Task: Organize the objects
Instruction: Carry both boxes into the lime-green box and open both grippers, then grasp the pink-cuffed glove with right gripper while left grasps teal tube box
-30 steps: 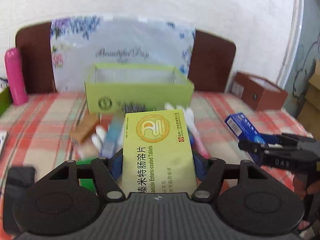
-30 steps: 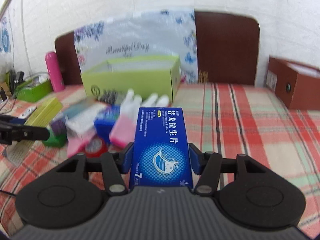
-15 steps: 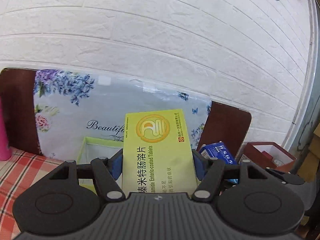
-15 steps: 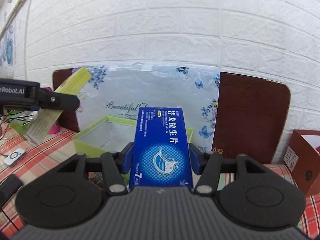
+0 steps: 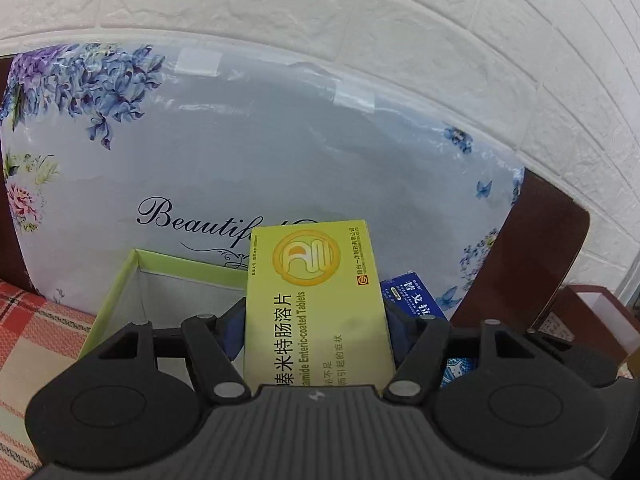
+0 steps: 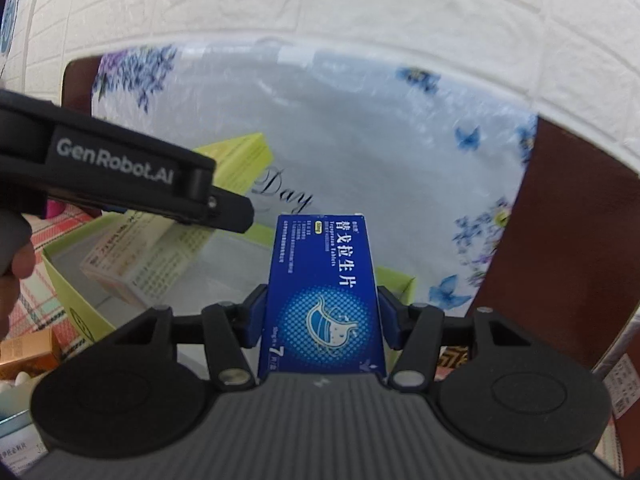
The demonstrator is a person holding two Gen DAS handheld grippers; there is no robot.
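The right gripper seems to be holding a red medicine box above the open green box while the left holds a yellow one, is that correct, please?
Not quite: the medicine box clamped in the right gripper is blue, as the right wrist view shows. The rest holds: it is above the open green box, and the left gripper holds the yellow box.

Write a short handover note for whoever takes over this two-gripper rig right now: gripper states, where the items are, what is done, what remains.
Left gripper: jaws shut on the yellow-green cardboard tablet box, held above the open lime-green cardboard box.
Right gripper: jaws shut on the blue cardboard tablet box, beside it over the same box.
Done: both picked up; a pale carton seems to lie inside.
Left: lower and release both, then fetch the rest.
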